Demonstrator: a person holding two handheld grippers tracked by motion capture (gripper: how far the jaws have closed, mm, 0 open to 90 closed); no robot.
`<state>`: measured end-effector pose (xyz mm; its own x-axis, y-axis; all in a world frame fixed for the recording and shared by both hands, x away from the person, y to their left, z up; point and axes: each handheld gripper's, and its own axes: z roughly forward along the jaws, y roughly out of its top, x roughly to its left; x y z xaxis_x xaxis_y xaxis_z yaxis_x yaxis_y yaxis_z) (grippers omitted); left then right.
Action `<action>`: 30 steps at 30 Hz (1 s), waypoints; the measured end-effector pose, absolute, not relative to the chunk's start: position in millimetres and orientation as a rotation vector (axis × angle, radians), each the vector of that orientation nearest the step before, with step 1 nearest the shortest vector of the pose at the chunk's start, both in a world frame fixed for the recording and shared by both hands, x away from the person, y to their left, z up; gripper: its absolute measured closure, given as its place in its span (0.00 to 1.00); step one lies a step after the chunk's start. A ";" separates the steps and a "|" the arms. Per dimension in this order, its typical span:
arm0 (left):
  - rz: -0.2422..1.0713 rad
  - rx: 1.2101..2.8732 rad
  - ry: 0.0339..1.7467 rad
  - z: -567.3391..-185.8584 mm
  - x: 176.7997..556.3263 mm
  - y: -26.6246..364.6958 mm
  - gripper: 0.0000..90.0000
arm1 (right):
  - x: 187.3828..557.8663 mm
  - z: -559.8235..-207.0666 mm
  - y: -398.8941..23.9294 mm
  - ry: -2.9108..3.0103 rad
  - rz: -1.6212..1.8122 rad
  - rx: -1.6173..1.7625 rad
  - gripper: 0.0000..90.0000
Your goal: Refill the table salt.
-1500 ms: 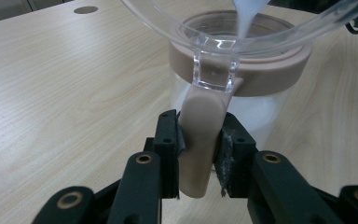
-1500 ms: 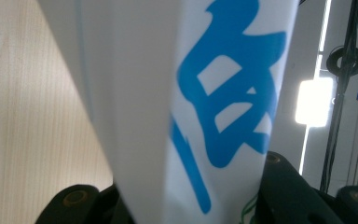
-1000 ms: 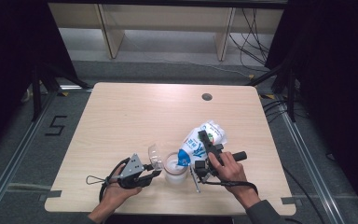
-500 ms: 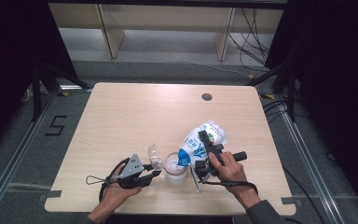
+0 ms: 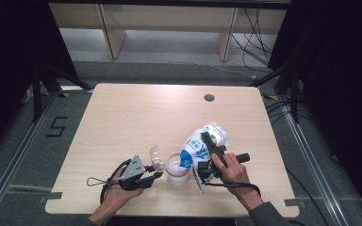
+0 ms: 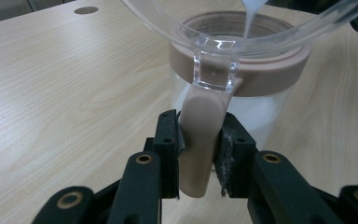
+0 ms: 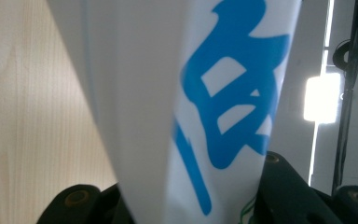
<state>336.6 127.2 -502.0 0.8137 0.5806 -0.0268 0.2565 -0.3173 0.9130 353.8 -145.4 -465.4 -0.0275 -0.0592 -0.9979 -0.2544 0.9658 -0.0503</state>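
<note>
White powder pouring from bag into jar

The right gripper (image 5: 206, 151) is pinching the tilted white-and-blue bag (image 5: 202, 143) at the jar's two o'clock; the left gripper (image 6: 199, 154) is pinching the jar's (image 5: 176, 168) pink tab (image 6: 201, 140) at its nine o'clock, on the table (image 5: 136, 117).

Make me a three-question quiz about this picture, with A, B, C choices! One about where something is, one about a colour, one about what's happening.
1. Where is the jar?
A. Between the two grippers
B. On the floor
C. At the table's far edge

2. What colour is the print on the white bag?
A. Red
B. Blue
C. Green

3. What does the left gripper do?
A. Hangs open
B. Clamps the jar's pink handle
C. Grips the bag

Answers: 1 A, the high view shows it between them. 2 B, blue characters fill the right gripper view. 3 B, both jaws squeeze the handle.
</note>
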 end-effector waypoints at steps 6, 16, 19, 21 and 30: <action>0.372 1.907 0.630 -502.0 336.4 127.2 0.80 | 353.4 -467.6 -145.8 1.639 0.205 -0.176 0.83; 0.372 1.908 0.631 -502.0 336.4 127.5 0.79 | 355.2 -466.0 -146.6 1.690 0.256 -0.166 0.83; 0.371 1.908 0.636 -502.0 336.4 127.8 0.78 | 356.0 -462.7 -146.7 1.703 0.268 -0.174 0.83; 0.371 1.905 0.637 -502.0 336.0 127.6 0.78 | 356.3 -462.3 -147.0 1.706 0.280 -0.170 0.83; 0.355 1.897 0.657 -502.2 335.5 127.3 0.78 | 357.5 -461.1 -151.1 1.748 0.323 -0.118 0.83</action>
